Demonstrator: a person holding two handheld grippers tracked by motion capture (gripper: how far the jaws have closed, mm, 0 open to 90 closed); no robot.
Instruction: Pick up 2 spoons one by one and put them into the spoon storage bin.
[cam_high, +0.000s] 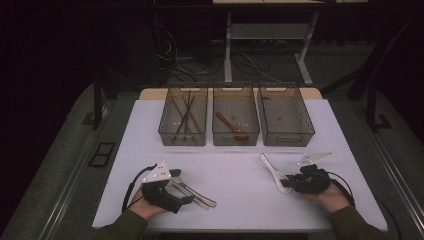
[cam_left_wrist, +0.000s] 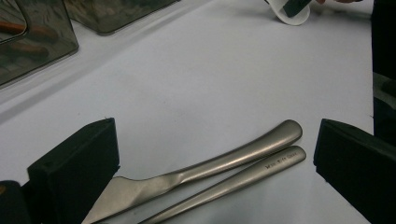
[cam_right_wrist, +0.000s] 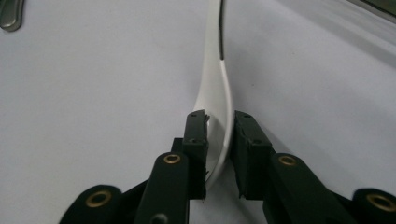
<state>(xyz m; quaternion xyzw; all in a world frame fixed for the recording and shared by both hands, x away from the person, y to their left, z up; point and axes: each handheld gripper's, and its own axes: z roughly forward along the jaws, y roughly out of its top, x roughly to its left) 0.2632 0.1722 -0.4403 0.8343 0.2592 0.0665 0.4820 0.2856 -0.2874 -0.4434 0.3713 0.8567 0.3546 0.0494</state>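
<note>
The white spoon (cam_right_wrist: 217, 93) lies on the white bench (cam_high: 235, 200) at its near right, with the bowl end toward the person and the handle running away up and to the left in the high view (cam_high: 272, 170). The right claw (cam_right_wrist: 219, 128) has its two black jaws set on either side of the bowl end, and in the right gripper view the pads sit against the spoon's rim on both sides, so the claw is closed on the spoon. The spoon stands on its edge between the pads, its thin handle stretching straight ahead over the bench. The right hand (cam_high: 332, 197) rests low at the bench's near edge, sleeve coming in from the bottom, with the claw pointing left and slightly away and the grey plate tilted above it.

Well apart, at the near left, two metal utensils (cam_left_wrist: 224, 168) lie side by side and touching on the bench, their handle ends pointing toward the spoon. The left claw (cam_left_wrist: 215, 154) is spread wide, one jaw on each side of them and neither pad touching the metal. The left hand (cam_high: 145, 205) also lies low on the bench near its edge, with the claw aimed to the right.

Beyond both, three clear bins (cam_high: 236, 115) stand in a row at the far side of the bench. The left bin holds dark chopsticks (cam_high: 184, 112), and the middle one a reddish spoon (cam_high: 231, 126).
</note>
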